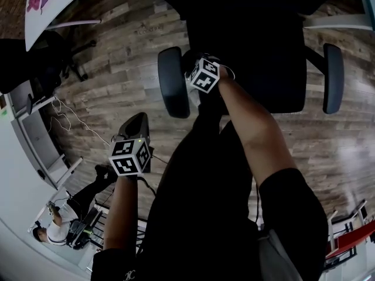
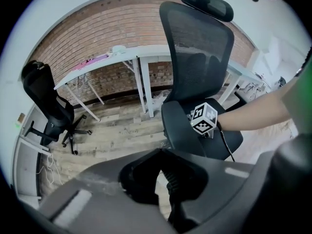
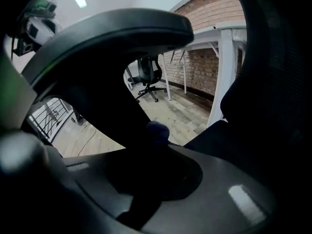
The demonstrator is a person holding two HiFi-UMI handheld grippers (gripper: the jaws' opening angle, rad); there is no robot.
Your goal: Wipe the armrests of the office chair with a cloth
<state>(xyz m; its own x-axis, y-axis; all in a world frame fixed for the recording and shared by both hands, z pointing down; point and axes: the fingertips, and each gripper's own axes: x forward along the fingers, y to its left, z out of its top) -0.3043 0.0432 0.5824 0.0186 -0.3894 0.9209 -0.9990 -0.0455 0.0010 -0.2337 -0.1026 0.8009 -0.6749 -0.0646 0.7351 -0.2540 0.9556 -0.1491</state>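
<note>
Step now, at a guess: wiping. Left hand-held gripper (image 1: 138, 127): shut, empty, well off the chair (image 1: 258, 57). Right hand-held gripper (image 3: 155, 141): pinching what looks like a dark blue cloth (image 3: 158, 128), close by the near armrest (image 1: 173, 82). Next: rub along its top, then cross to the far armrest (image 1: 333, 78).

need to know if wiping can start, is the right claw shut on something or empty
Right claw shut on a dark blue wad, probably the cloth, between its jaws by the armrest.
</note>
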